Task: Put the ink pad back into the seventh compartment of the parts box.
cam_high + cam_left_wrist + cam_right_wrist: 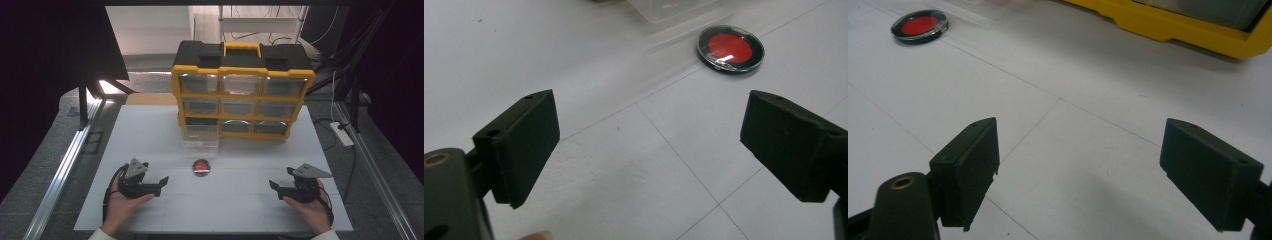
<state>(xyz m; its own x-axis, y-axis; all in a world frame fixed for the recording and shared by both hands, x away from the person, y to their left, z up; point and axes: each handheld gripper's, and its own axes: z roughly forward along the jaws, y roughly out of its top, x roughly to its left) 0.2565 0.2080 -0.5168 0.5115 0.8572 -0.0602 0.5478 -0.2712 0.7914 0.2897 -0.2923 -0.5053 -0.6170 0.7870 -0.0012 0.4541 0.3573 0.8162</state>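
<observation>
A small round case with a red inside and black rim (201,168) lies on the white table (150,140), just in front of a clear drawer (200,137) pulled out of the yellow-and-black organiser (242,90). My left gripper (161,183) rests low at the front left, open, its jaws wide apart with bare table between them; the red case (730,49) lies ahead of it to the right. My right gripper (274,187) sits at the front right, also open and empty, with the red case (919,26) far off to its left.
The organiser's yellow base (1173,27) stands at the table's back, holding several clear drawers. The clear drawer's corner (669,9) shows beyond the case. Metal rails (65,165) run along both table sides. A white power strip (342,134) lies on the right floor.
</observation>
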